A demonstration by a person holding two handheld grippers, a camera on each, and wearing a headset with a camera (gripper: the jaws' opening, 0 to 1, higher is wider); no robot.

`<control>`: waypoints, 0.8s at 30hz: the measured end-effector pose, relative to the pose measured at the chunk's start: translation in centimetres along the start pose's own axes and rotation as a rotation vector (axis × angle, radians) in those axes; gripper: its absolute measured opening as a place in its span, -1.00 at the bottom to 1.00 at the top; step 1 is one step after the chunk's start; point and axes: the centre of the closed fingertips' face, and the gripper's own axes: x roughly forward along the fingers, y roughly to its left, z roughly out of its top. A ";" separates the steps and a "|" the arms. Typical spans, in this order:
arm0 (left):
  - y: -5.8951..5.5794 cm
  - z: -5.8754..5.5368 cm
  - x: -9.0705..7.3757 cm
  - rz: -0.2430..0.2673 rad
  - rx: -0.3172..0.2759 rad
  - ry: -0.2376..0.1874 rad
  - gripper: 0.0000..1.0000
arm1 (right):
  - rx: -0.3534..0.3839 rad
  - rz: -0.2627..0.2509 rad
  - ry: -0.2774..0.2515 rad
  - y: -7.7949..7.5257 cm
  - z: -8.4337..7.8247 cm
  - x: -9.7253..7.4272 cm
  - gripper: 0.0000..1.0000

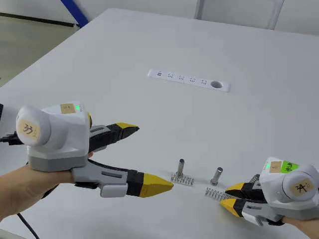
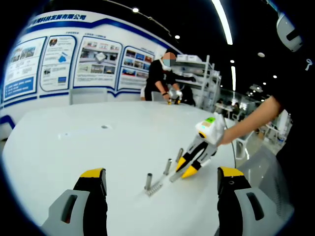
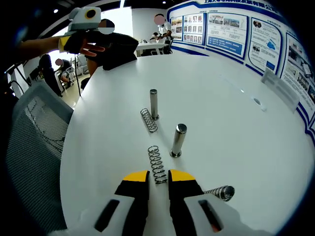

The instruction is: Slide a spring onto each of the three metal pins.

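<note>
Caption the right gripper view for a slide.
Right gripper straddling the end of a loose spring, two upright pins and a second spring beyond on the table.

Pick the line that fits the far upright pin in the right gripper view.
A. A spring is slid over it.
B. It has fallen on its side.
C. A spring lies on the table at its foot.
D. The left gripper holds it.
C: the far pin stands upright and bare, and a spring lies flat on the table right beside its foot.
</note>
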 end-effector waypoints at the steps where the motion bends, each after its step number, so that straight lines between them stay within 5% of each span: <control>1: 0.0 -0.1 0.0 0.000 -0.002 0.002 0.90 | -0.001 0.003 0.004 0.0 -0.1 0.1 -0.68; 16: -1.2 0.1 0.4 -0.033 0.020 0.025 0.87 | 0.012 0.013 0.015 0.3 -0.1 0.5 -0.77; 19: -1.8 -0.5 0.6 -0.056 0.046 0.073 0.87 | 0.032 0.006 -0.030 0.6 1.2 -0.2 -0.78; 24: -2.2 -0.3 0.8 -0.069 0.056 0.065 0.86 | -0.007 0.007 -0.054 1.0 3.0 -2.0 -0.78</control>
